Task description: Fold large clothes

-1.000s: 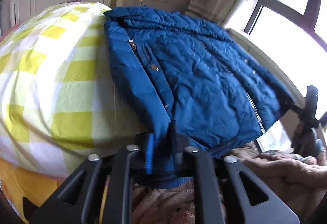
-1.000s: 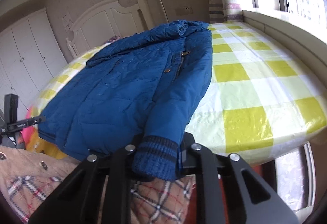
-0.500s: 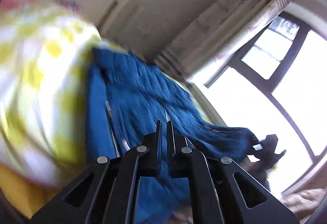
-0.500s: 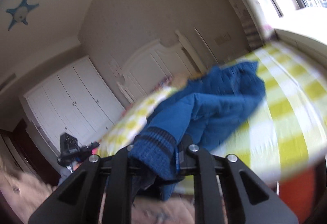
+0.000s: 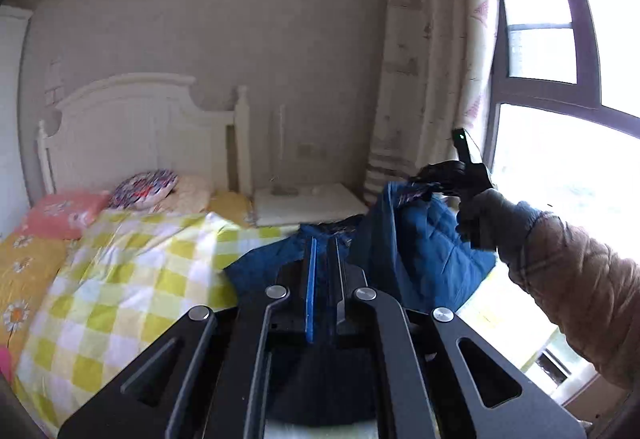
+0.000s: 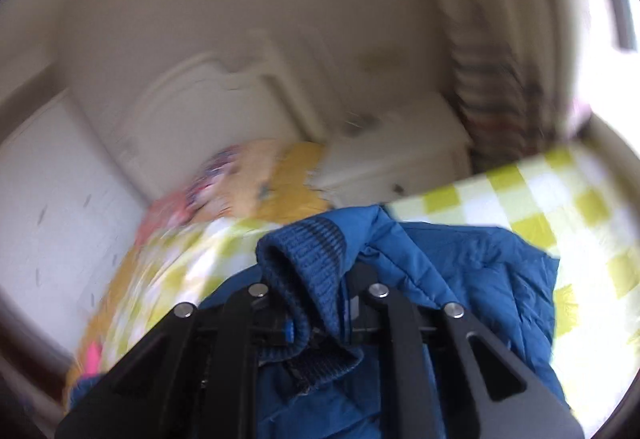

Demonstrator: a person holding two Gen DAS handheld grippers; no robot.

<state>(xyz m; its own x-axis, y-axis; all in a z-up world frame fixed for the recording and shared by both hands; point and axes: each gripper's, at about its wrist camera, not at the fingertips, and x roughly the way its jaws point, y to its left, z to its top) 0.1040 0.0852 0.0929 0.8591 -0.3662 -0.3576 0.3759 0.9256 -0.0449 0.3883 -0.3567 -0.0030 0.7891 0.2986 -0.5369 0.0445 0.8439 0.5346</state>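
- The bed (image 5: 120,279), under its yellow-and-white checked cover, showed only its near half a second ago; the left view now takes in the white headboard (image 5: 136,135), the pillows (image 5: 68,211) and the white nightstand (image 5: 312,203) beside them.
- The jacket (image 5: 420,251), blue and quilted, lay spread flat across the cover a second ago. Now it is gathered and lifted at the near edge of the bed, bunched between the two grippers, with part of it still resting on the cover.
- The person's right arm, in a tan padded sleeve (image 5: 576,291) and grey glove (image 5: 492,223), has come into the left view at the right, in front of the window.
- The right gripper (image 6: 316,303) has swung up and sideways; its own view is blurred. Its jaws stay clenched on the ribbed cuff (image 6: 308,255) of a sleeve, as before. In the left view it holds that cuff raised above the rest of the jacket.
- The left gripper (image 5: 324,275) has risen and tilted up. Its jaws are closed tight on a thin fold of the jacket's blue edge, as they were a second ago.
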